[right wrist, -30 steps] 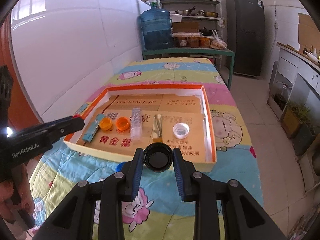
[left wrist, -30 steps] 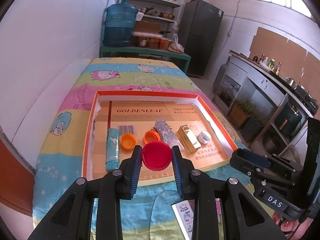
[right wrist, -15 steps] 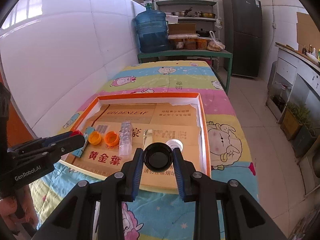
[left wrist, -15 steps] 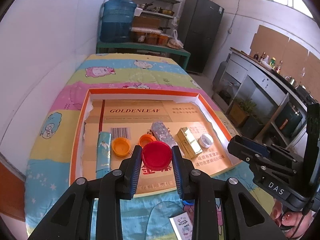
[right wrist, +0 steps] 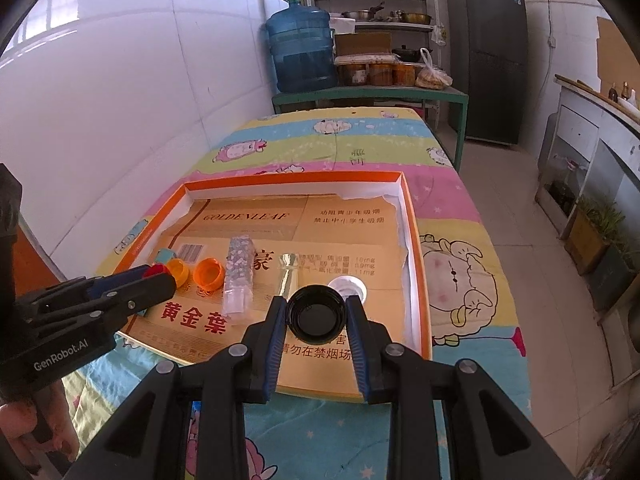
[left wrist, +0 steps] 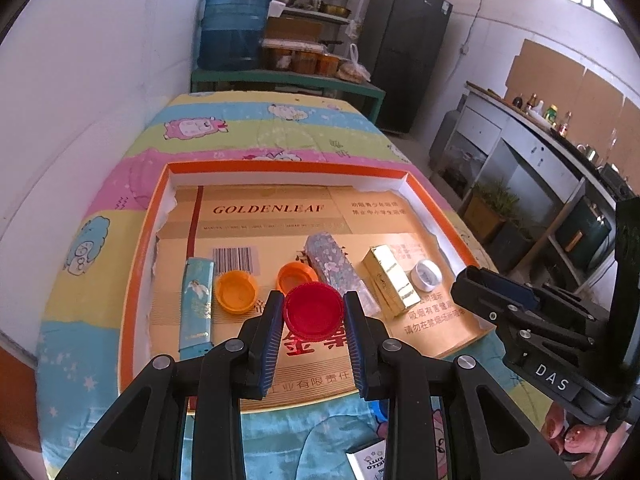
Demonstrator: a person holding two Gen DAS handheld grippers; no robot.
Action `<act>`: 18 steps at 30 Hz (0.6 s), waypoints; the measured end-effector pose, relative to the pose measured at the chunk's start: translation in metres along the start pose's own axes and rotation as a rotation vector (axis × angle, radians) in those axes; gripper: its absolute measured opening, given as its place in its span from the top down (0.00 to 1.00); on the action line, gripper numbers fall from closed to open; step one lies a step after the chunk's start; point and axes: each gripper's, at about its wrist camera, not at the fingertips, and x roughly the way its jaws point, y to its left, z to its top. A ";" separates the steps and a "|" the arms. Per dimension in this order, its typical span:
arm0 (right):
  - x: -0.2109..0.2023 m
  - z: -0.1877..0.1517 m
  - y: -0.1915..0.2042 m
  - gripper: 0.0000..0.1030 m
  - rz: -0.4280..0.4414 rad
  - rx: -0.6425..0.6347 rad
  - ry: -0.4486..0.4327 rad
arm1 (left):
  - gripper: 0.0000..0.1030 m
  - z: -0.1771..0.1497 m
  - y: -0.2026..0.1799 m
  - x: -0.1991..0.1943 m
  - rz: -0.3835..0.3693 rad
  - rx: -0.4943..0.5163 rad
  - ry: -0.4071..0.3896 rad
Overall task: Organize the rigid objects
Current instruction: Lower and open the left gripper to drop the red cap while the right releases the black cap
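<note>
An orange-rimmed tray (left wrist: 132, 280) lay on the quilted table (left wrist: 256, 128), and above its 6 o'clock edge the left hand-held gripper (left wrist: 314, 314) clamped a red cap (left wrist: 314, 312) while the right hand-held gripper (right wrist: 317, 314) clamped a black cap (right wrist: 317, 313).

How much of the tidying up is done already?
Mostly done: two orange caps, three little boxes and a white cap already lie in the orange tray. The left gripper holds a red cap, the right gripper a black cap. A card remains outside.
</note>
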 end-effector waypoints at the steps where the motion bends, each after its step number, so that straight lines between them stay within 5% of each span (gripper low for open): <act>1: 0.002 0.000 0.000 0.71 0.002 0.000 0.002 | 0.70 0.000 0.000 0.002 0.002 0.002 0.003; 18: 0.015 0.000 -0.001 0.71 0.003 -0.012 0.037 | 0.70 -0.005 -0.003 0.021 -0.003 0.008 0.049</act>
